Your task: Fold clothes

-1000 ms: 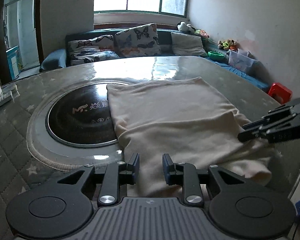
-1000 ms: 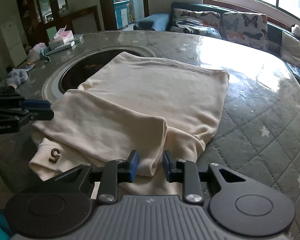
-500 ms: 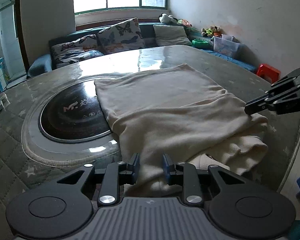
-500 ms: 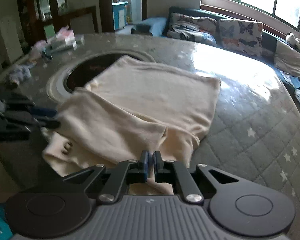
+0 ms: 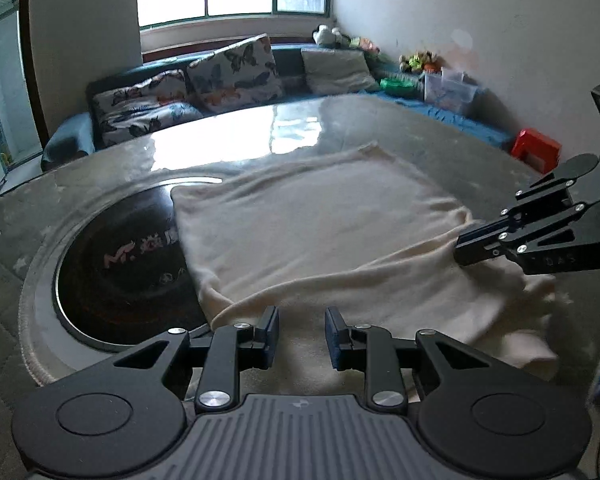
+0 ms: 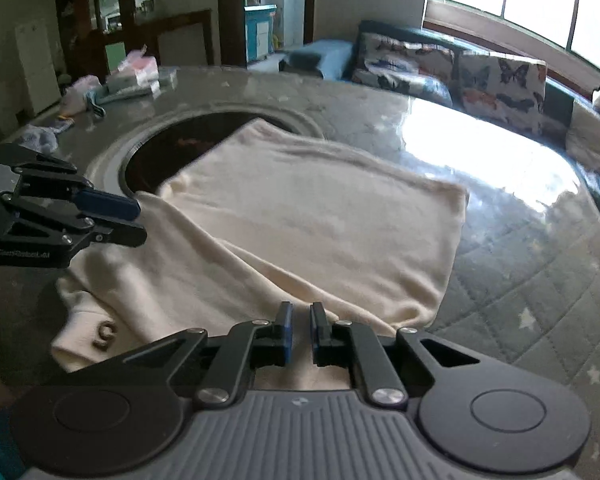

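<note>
A cream garment (image 5: 332, 240) lies across the middle of a round, quilted grey table (image 6: 540, 280), its far corner overlapping the dark round inset (image 5: 120, 272) at centre left of the left wrist view. It is soft knit, partly folded: a flat upper panel, with a fold edge running diagonally from lower centre toward the left in the right wrist view. A cuff marked with a brown 5 (image 6: 106, 334) sits at lower left there.

The left gripper (image 5: 302, 334) stands with a clear gap between its fingers, cloth beneath them but not pinched. The right gripper (image 6: 300, 330) is narrowly parted, with cloth showing in the gap; whether it clamps the cloth cannot be told.
</note>
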The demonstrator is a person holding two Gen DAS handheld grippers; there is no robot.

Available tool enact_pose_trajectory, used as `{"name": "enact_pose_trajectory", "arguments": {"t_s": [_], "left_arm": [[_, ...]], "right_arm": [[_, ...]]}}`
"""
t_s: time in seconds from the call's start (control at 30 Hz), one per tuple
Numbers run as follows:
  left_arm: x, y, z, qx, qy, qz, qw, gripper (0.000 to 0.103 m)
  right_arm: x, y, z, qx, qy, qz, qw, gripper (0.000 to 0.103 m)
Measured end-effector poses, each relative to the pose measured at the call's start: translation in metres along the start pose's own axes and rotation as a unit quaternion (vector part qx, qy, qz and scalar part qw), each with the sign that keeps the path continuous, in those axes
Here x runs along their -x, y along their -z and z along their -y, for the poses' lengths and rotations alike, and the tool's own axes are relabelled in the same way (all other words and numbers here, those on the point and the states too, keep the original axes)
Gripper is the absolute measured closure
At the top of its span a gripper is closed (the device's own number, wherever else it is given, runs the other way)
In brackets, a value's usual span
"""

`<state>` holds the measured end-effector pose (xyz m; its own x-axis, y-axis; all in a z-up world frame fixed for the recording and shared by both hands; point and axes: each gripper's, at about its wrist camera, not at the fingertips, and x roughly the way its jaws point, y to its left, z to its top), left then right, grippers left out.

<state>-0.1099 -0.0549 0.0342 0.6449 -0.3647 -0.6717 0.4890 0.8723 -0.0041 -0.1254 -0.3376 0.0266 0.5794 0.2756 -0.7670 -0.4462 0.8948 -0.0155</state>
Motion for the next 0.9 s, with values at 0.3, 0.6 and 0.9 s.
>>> {"name": "enact_pose_trajectory", "arguments": {"t_s": [0.3, 0.6, 0.9], "left_arm": [[0.024, 0.013, 0.008, -0.047, 0.006, 0.004, 0.9989, 0.071], [0.061, 0.047, 0.045, -0.147, 0.040, 0.008, 0.9882, 0.057], [0.057, 0.060, 0.057, -0.200, 0.037, 0.017, 0.9789, 0.057]], "right_arm": [[0.026, 0.010, -0.010, 0.043, -0.015, 0.006, 0.999, 0.088], [0.037, 0.030, -0.020, 0.067, -0.010, -0.004, 0.998, 0.085], [0.061, 0.041, -0.032, 0.116, -0.003, 0.005, 0.993, 0.069]]}}
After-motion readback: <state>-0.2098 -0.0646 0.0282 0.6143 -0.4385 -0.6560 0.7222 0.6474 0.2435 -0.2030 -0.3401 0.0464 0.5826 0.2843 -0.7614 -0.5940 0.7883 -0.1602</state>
